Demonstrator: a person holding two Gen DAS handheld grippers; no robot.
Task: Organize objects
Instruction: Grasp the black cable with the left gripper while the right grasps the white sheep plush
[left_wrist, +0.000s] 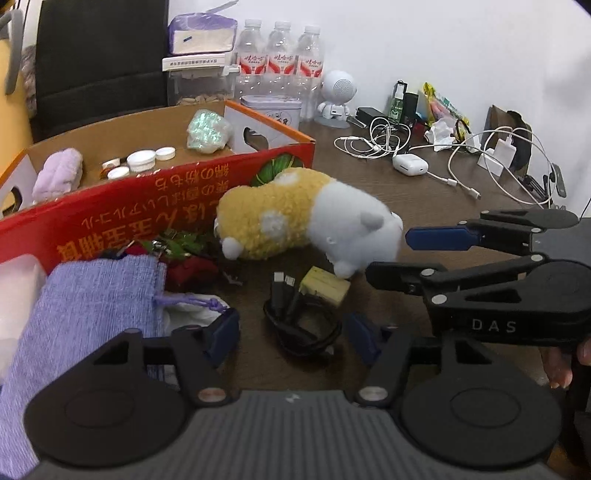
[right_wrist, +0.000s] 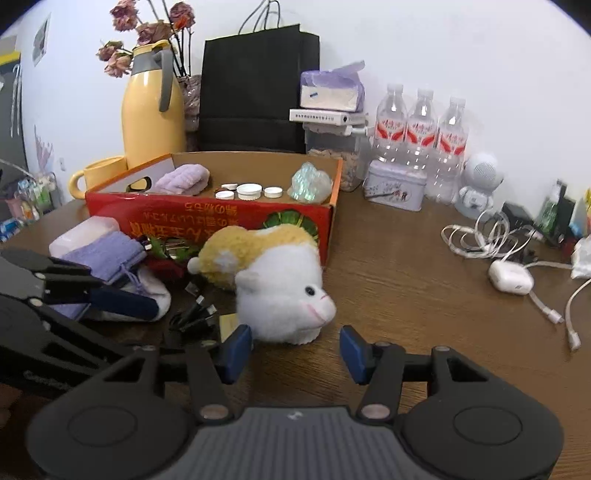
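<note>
1. The left gripper is held wide open above the brown wooden table; nothing is gripped between its blue-padded fingers.
2. A coiled black cable bundle with several plug ends lies on the table between those fingers, with a small yellow block touching its far right side.
3. The right gripper is also spread wide and is empty. Its fingers are positioned just near of the white head of the yellow-and-white plush hamster toy, which is not clamped.
4. The plush toy lies on its side on the table, against the near wall of the red-and-orange open cardboard box.
5. Inside the box are seen a lilac folded towel, several white round lids and an iridescent green crumpled wrapper.
6. A purple knitted drawstring pouch lies left of the cable bundle, near the box front.
7. Three clear plastic water bottles with red labels stand far right of the box.
</note>
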